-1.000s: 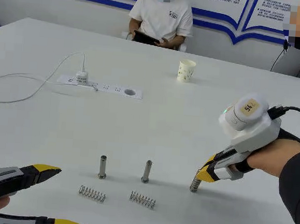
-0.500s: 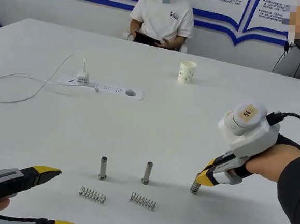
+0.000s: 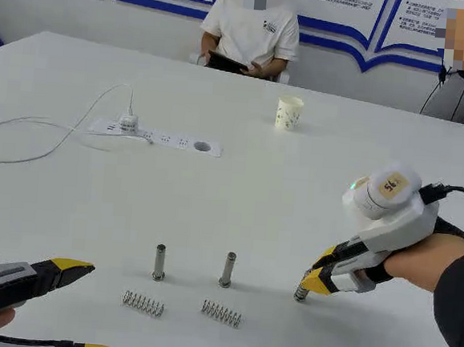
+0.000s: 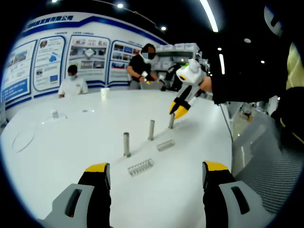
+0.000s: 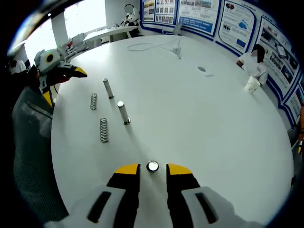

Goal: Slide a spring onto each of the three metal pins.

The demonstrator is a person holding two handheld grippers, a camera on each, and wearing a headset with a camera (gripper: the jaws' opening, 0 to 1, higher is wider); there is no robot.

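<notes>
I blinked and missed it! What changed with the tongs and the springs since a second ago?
The right tongs sank a little lower over the right-hand pin, which seems to wear a spring. I see nothing grabbed or let go. The left tongs stayed open, and the two loose springs and two bare pins stayed put.

A small tan sticker (image 3: 391, 185) on the white round housing above the right claw (image 3: 310, 282) bears two digits, seemingly 54; print on the blue-and-white wall posters (image 3: 334, 3) is too small to read.
</notes>
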